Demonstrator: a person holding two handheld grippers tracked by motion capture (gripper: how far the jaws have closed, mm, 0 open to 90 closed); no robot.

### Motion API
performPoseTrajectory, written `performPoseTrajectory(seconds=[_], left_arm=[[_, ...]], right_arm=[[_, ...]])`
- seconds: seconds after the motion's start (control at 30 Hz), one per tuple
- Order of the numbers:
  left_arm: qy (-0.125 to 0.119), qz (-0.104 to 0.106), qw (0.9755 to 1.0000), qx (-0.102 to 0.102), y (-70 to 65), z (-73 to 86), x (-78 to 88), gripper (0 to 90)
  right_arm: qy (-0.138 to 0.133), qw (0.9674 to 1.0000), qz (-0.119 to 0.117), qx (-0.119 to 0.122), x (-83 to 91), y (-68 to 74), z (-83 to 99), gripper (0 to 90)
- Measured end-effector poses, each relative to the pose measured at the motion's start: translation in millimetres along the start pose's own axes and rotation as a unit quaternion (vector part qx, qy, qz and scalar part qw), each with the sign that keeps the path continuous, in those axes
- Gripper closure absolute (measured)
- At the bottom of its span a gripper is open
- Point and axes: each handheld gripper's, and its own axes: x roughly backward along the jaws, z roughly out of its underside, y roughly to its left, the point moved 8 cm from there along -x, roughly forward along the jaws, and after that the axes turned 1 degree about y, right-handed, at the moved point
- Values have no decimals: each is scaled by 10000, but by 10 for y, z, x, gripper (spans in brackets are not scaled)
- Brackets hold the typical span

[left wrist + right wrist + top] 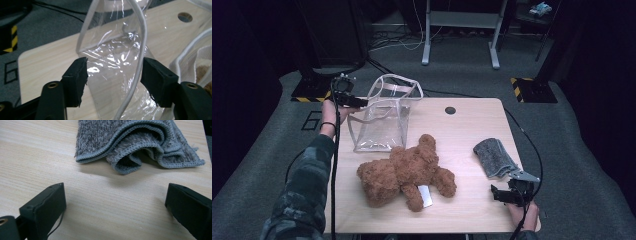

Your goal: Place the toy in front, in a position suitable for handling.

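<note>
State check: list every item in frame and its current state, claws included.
Clear bag: upright, mouth open, empty as far as visible.
Teddy bear: lying on the table, outside the bag.
Grey cloth: folded, flat on the table.
Left claw: open, bag rim between the jaws, pads not pressing.
Right claw: open, nothing between the jaws, near the cloth.

Dim surroundings, glare on plastic
</note>
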Motion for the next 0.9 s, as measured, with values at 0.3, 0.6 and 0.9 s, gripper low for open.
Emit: performPoseTrajectory(seconds=[0.3,0.6,0.9], left_arm=[[61,34,9999,121,-19,31,-44,707],[-147,-325,9985,414,83,75,5,869],[-259,-572,9940,900,280,141,77,871]], right_arm=[[-7,10000,3,-26,3,3,0,35],[-9,10000,3,-10,4,1,1,39],[-19,10000,14,-40,4,1,-2,42]])
